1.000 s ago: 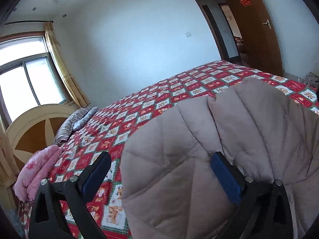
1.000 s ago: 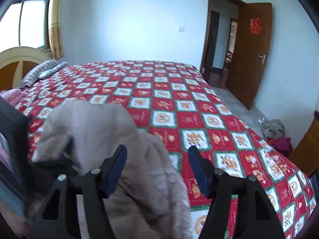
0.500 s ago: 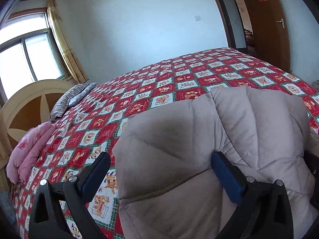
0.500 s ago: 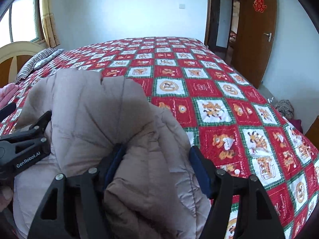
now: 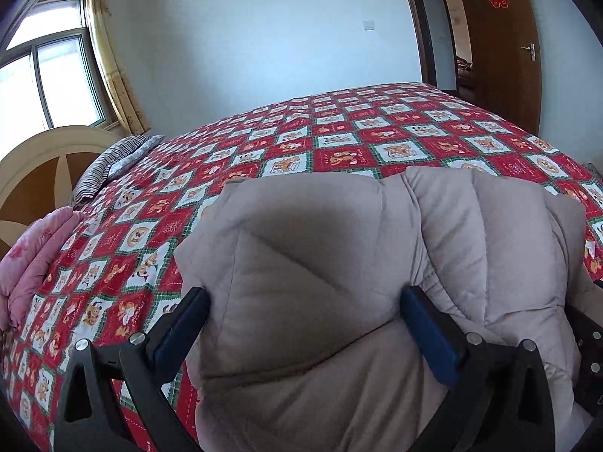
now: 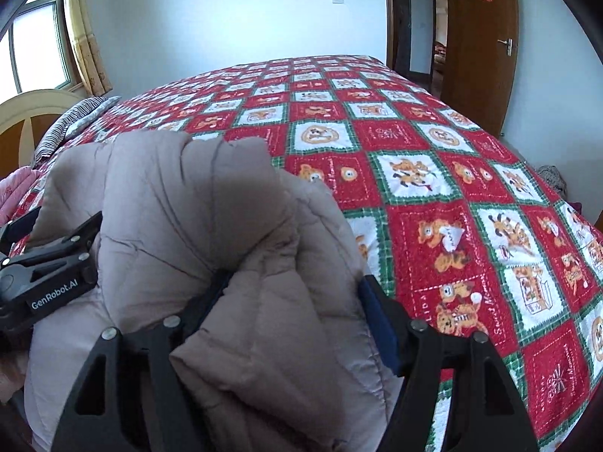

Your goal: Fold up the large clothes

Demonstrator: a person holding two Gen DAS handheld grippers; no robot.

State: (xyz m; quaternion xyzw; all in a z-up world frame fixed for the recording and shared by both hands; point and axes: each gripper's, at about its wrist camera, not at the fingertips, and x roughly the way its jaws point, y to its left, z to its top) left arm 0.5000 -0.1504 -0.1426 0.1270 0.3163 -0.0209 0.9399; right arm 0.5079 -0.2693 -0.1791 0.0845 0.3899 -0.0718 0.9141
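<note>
Filling the lower half of the left wrist view, a beige quilted puffer coat (image 5: 339,275) is bunched between the two fingers of the left gripper (image 5: 305,324). The blue pad at 7 o'clock touches the coat's left edge and the one at 5 o'clock is sunk into a fold, so the tongs are pinching a thick wad of coat. Beyond the coat, from 9 to 3 o'clock, spreads a bed under a red, white and green cartoon-patterned bedspread (image 5: 358,139). A striped pillow (image 5: 113,162) lies at 10 o'clock beside a cream and brown headboard (image 5: 41,173), with a pink quilt (image 5: 34,256) at 9 o'clock. A window (image 5: 45,86) with a yellow curtain (image 5: 113,75) sits at 10 o'clock, and an open brown door (image 5: 497,45) bearing a red paper-cut stands at 1 o'clock. At the 4 o'clock edge a black part of the other tool (image 5: 591,342) pokes in.

From the right wrist view, the same coat (image 6: 188,226) heaps from 9 o'clock down to 6 o'clock, resting on the near edge of the bedspread (image 6: 452,188). The right gripper (image 6: 294,309) has a padded fold wedged between its fingers, both pads pressed against the fabric, so it too is pinching the coat at a wide spread. At 9 o'clock the left gripper (image 6: 45,260) shows side-on, black with white lettering, buried in the coat. The door (image 6: 482,45) stands at 1 o'clock, the pillow (image 6: 71,120) and headboard (image 6: 22,120) at 10 o'clock.
</note>
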